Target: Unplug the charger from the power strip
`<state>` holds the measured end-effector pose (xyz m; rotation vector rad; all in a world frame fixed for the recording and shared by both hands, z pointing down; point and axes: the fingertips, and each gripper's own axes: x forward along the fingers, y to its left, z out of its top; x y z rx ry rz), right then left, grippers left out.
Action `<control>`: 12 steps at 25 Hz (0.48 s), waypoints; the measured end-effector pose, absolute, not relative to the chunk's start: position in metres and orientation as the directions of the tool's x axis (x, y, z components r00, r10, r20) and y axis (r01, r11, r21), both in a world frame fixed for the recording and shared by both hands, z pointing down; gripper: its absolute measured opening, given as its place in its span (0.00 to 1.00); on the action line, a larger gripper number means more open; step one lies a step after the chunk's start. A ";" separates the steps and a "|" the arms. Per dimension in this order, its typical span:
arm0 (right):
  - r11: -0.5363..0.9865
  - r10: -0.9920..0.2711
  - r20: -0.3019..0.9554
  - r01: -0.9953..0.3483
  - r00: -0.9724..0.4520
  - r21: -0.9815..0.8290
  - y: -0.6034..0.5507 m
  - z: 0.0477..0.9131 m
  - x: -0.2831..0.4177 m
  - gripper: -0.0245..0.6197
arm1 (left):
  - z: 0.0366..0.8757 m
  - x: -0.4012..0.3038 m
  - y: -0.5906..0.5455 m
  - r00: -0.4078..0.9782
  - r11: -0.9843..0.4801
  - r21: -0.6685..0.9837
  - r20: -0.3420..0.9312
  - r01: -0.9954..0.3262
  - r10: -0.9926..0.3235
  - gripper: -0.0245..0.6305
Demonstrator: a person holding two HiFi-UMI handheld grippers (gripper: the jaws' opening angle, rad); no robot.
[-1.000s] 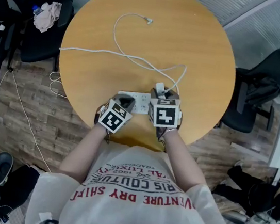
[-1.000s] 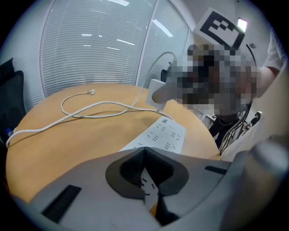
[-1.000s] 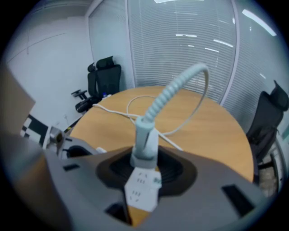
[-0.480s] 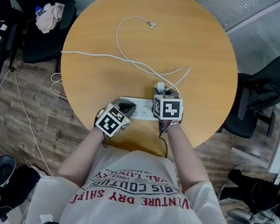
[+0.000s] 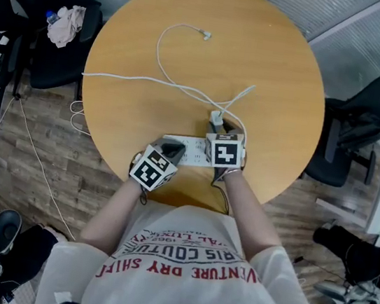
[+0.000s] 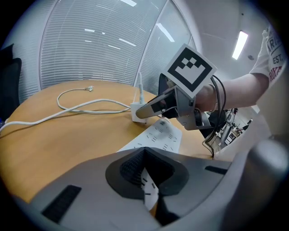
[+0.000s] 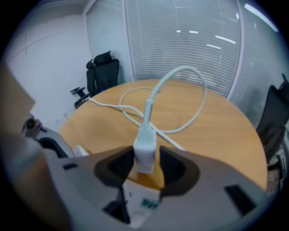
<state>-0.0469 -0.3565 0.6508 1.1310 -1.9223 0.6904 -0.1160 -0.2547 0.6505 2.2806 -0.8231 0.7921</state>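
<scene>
Charger (image 7: 146,149): standing plugged in at the power strip's (image 5: 191,150) right end
Right gripper (image 7: 145,166): straddling the charger, jaws spread and just now opening wider, pads not yet gripping
Left gripper (image 6: 149,180): pinching the power strip's left end
Risk: a tilted pull, likely binding the prongs and lifting the power strip

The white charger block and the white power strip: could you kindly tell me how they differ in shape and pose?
The white charger block is small and stubby; the white power strip is long and slim. The charger block stands upright; the power strip lies flat. Both are white.
</scene>
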 end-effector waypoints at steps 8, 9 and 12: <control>0.450 -0.498 0.804 -0.889 -0.326 -0.082 -0.347 0.634 -0.046 0.40 | 0.650 -0.117 -0.255 0.626 -0.634 0.310 0.690 -0.709 -0.363 0.08; 0.448 -0.505 0.799 -0.890 -0.327 -0.081 -0.345 0.630 -0.046 0.39 | 0.650 -0.117 -0.255 0.625 -0.632 0.310 0.690 -0.710 -0.365 0.08; 0.438 -0.536 0.779 -0.896 -0.325 -0.073 -0.339 0.617 -0.039 0.39 | 0.652 -0.118 -0.256 0.621 -0.627 0.306 0.690 -0.717 -0.373 0.08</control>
